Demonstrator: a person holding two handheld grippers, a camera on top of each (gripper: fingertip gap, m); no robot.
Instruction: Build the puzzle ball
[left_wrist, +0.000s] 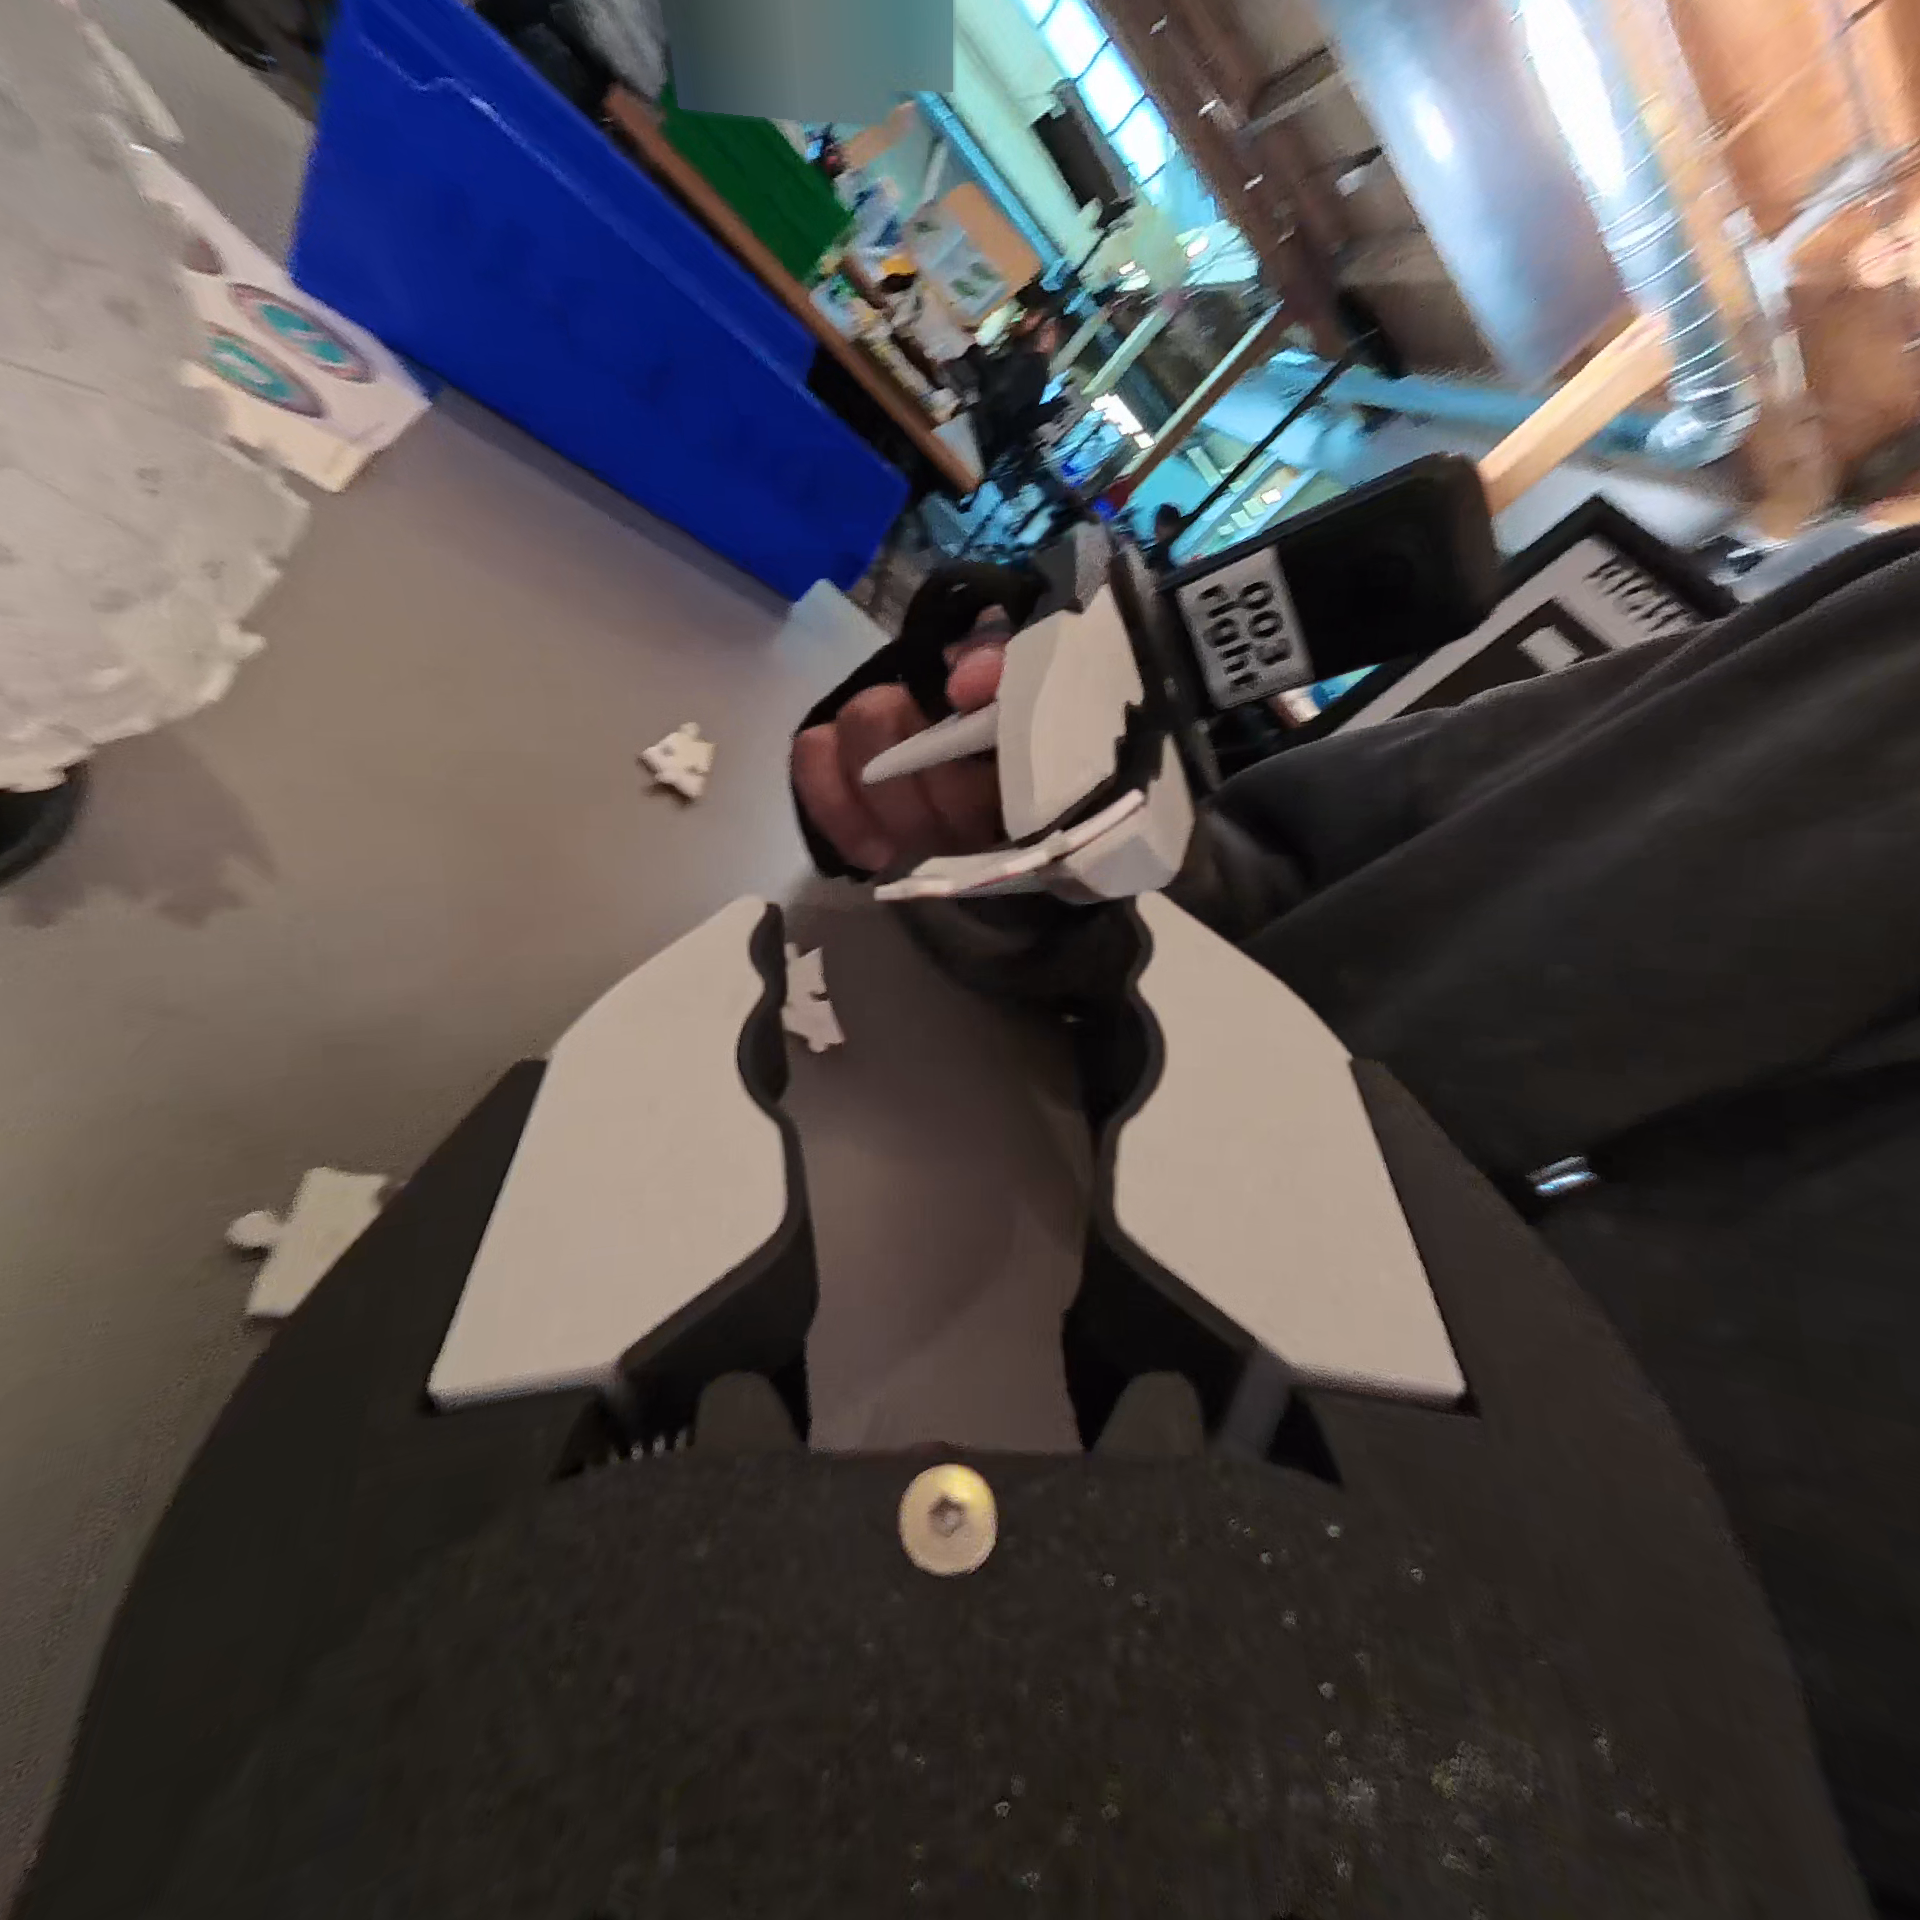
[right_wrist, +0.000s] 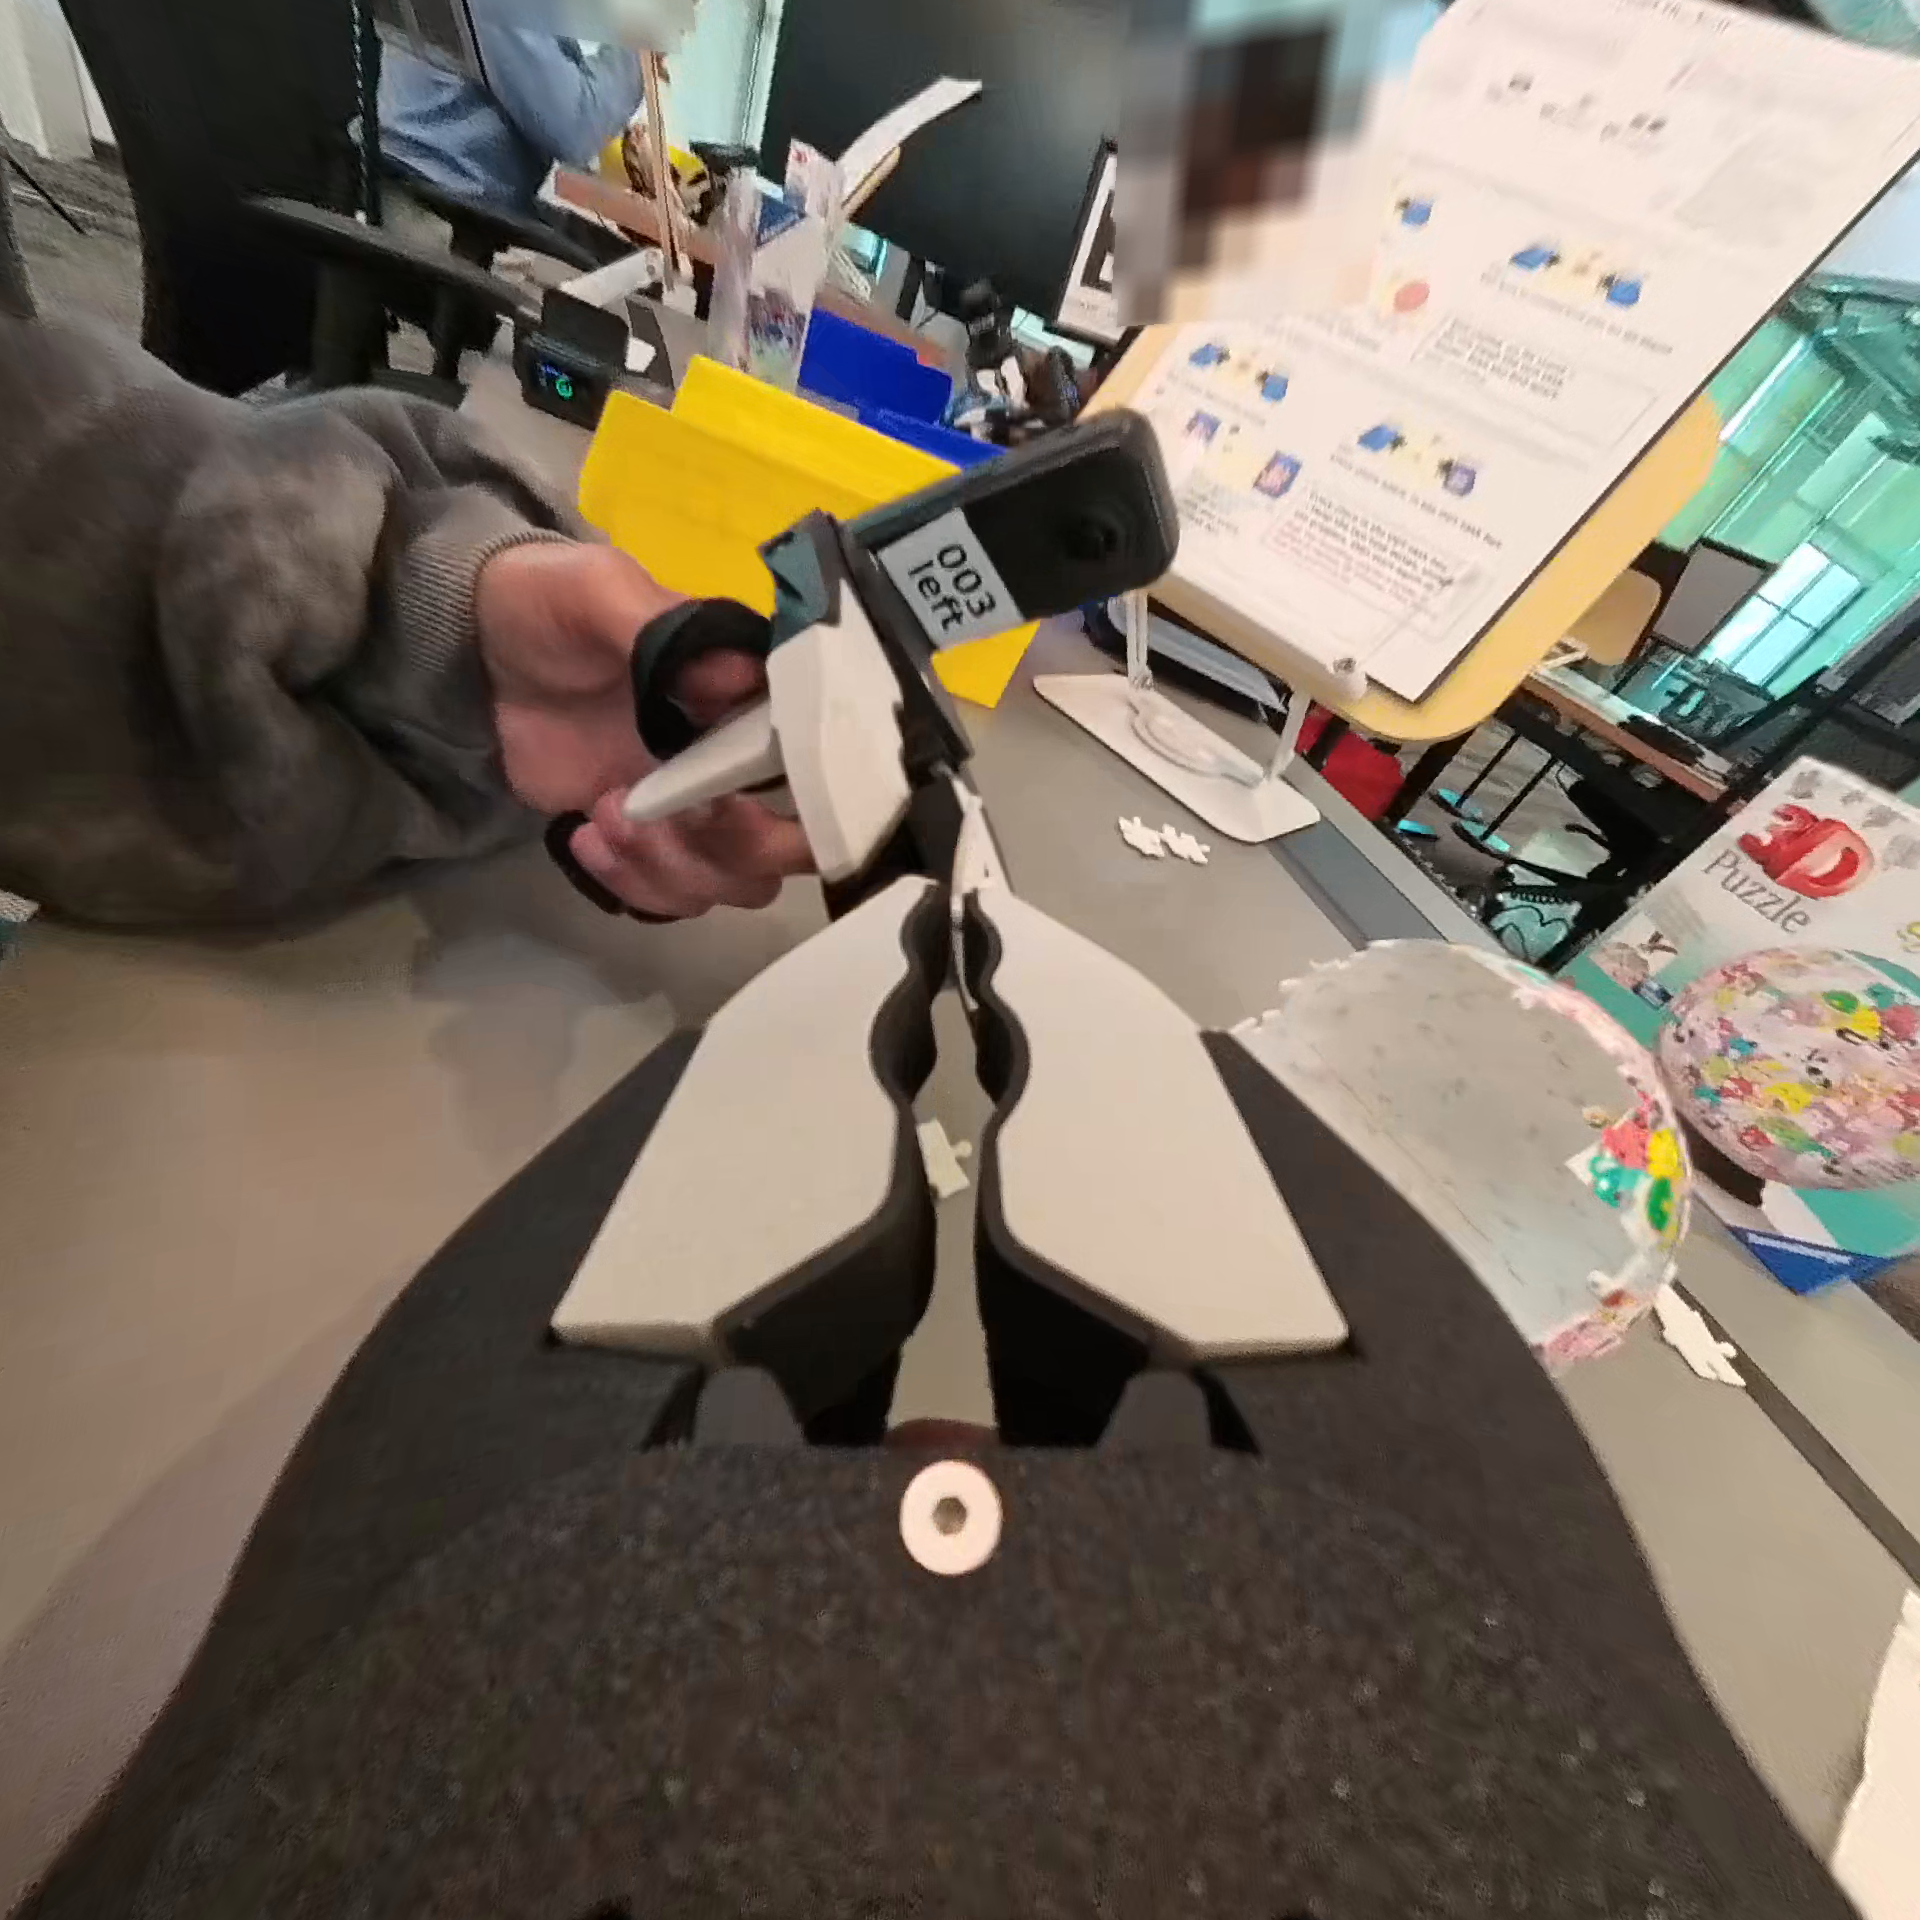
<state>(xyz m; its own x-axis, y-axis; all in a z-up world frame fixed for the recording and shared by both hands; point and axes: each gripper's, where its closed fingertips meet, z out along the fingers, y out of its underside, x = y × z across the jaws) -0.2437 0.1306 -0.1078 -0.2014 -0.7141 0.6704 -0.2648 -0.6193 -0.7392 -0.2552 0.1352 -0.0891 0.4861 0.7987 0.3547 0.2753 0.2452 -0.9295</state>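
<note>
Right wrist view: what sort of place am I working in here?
Probably a shared office or lab workspace: a grey table, an instruction board on a stand, office chairs and monitors behind.

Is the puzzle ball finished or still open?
Open, not finished. The puzzle ball is only a partial shell: its white inside shows, with a jagged rim.

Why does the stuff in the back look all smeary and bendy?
Left wrist view: the blue bin and the room behind it are blurred and tilted, stretched by the wide lens. Right wrist view: the half-built puzzle ball is smeared; the gripper's fingers look sharp.
</note>
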